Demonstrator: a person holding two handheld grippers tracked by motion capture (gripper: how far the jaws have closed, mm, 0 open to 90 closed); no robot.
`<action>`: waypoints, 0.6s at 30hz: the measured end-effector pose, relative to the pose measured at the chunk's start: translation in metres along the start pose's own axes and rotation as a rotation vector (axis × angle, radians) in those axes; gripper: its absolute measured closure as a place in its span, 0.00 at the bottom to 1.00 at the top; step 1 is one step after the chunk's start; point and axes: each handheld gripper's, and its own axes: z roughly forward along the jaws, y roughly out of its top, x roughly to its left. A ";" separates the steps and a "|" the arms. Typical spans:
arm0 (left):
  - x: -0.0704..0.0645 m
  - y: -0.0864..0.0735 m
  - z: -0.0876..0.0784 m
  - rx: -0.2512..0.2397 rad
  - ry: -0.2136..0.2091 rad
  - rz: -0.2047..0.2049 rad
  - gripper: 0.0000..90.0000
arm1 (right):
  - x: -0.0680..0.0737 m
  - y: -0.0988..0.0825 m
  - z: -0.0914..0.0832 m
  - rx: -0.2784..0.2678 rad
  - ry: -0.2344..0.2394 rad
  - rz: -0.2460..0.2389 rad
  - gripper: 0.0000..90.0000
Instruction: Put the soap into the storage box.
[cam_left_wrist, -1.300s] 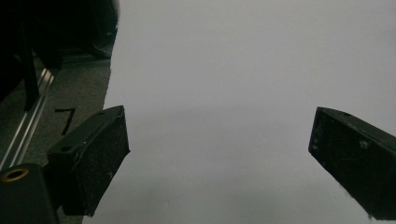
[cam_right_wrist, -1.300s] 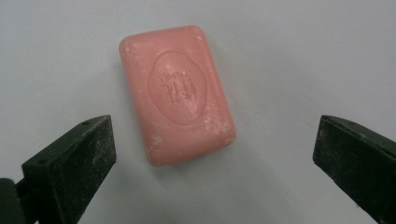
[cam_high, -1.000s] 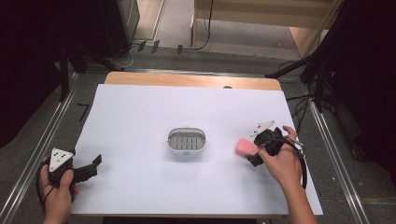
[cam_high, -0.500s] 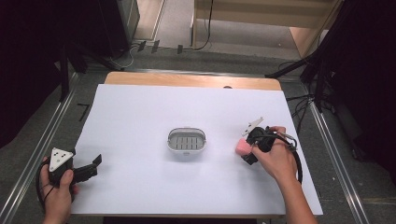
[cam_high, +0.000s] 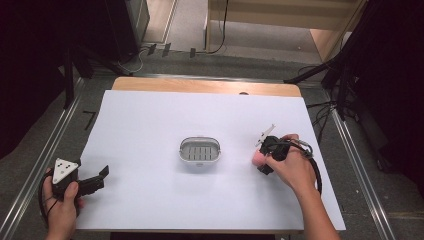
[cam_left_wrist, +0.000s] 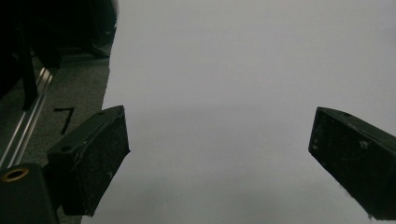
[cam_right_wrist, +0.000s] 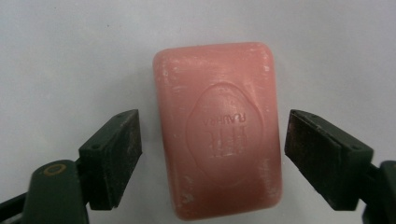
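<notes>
A pink bar of soap (cam_right_wrist: 218, 126) with an embossed stamp lies flat on the white table cover. In the right gripper view it sits between my right gripper's (cam_right_wrist: 210, 149) two jaws, which stand open with a small gap on each side. From above, the soap (cam_high: 256, 158) peeks out at the left of my right gripper (cam_high: 264, 156), mostly hidden under it and the hand. A small grey soap dish (cam_high: 200, 151) with a slotted bottom stands at the table's middle, left of the soap. My left gripper (cam_high: 100, 177) rests open near the front left corner, its jaws over bare cover (cam_left_wrist: 219, 140).
The white cover (cam_high: 200, 115) spans the table, with a wooden strip (cam_high: 205, 86) along the far edge. Metal rails (cam_high: 35, 165) run along both sides. Black stands and cables (cam_high: 340, 75) sit off the far right corner.
My right gripper has moved left and down over the soap, which now lies between its open jaws. The left gripper has stayed put.
</notes>
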 end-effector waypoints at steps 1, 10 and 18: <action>0.000 0.000 0.000 0.000 0.000 0.000 0.06 | 0.000 0.000 0.001 0.001 0.004 0.006 0.23; 0.000 0.000 0.000 0.002 0.000 0.003 0.06 | -0.002 0.002 0.005 0.010 0.000 0.012 0.39; 0.000 0.000 0.000 0.002 0.002 0.004 0.06 | -0.003 0.004 0.007 0.022 0.013 0.027 0.40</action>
